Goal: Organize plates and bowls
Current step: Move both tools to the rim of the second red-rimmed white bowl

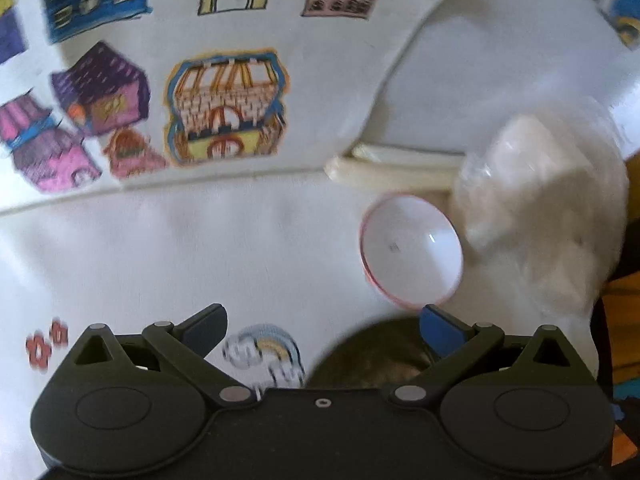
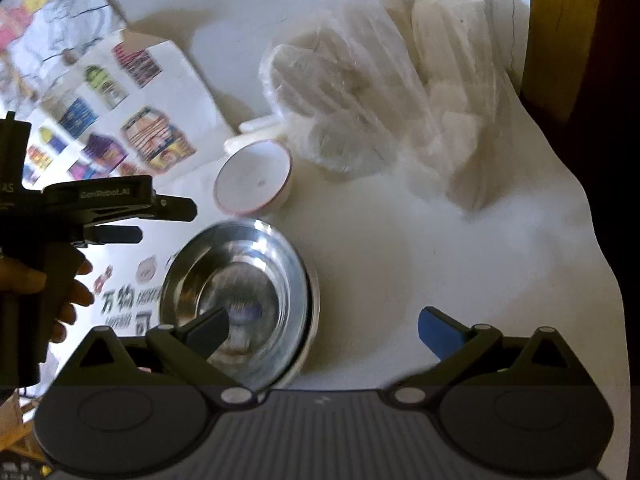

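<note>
White worktop (image 2: pixel 400 280) carries the task's things. From my right gripper (image 2: pixel 324 330), fingers spread as wide as they go and holding nothing, the steel bowl (image 2: pixel 236 292) lies at about ten o'clock, its rim partly behind my left-hand fingertip (image 2: pixel 210 328); it seems to rest on a pale plate whose edge (image 2: pixel 314 320) shows at its right. The pink-rimmed white bowl (image 2: pixel 253 176) sits beyond it at eleven o'clock, apart from the steel one and just beside a clear bag of white items (image 2: pixel 380 92).

My left gripper (image 1: pixel 324 330), equally wide open and empty, sees that pink-rimmed bowl (image 1: pixel 410 250) at one o'clock, just past its blue fingertip (image 1: pixel 440 332).

Both bowls are round, so no long axis governs approach. Judged nearness: left fingers to the pink-rimmed bowl, right fingers to the steel bowl.
</note>
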The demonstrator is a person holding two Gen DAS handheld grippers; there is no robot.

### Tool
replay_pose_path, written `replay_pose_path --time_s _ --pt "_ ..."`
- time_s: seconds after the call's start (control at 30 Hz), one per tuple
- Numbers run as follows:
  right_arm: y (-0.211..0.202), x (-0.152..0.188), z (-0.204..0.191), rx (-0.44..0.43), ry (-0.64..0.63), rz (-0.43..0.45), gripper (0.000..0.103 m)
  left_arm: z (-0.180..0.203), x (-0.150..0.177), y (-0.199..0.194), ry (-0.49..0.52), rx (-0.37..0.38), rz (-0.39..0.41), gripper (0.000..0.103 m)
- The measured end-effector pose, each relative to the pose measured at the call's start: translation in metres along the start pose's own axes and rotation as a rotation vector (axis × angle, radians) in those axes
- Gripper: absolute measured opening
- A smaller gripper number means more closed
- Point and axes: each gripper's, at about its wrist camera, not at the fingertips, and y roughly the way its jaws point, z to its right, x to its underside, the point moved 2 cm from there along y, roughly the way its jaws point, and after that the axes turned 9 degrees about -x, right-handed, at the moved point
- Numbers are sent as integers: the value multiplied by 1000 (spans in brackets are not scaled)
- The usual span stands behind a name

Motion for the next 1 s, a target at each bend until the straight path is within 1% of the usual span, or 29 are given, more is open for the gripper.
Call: replay_pose_path --time_s 0.1,0.2,0.37,0.5,0.7,0.87,1.0 --pt "12 -13 -2 25 24 28 103 -2 -18 14 18 -4 -12 102" --pt "24 -25 -2 46 39 54 103 1 -33 27 57 -15 -20 102" --pt "44 -45 -1 40 83 98 103 8 -41 43 139 -38 -32 102" --pt "61 -57 -2 55 85 107 103 18 -44 51 200 -65 -29 102" --pt "88 -65 -7 96 70 77 102 24 -48 59 223 -96 -38 102" --pt "101 -66 -9 91 78 73 95 25 -48 61 242 -116 -22 102" --pt "106 -69 -9 96 68 71 84 29 -40 57 250 -111 -18 100"
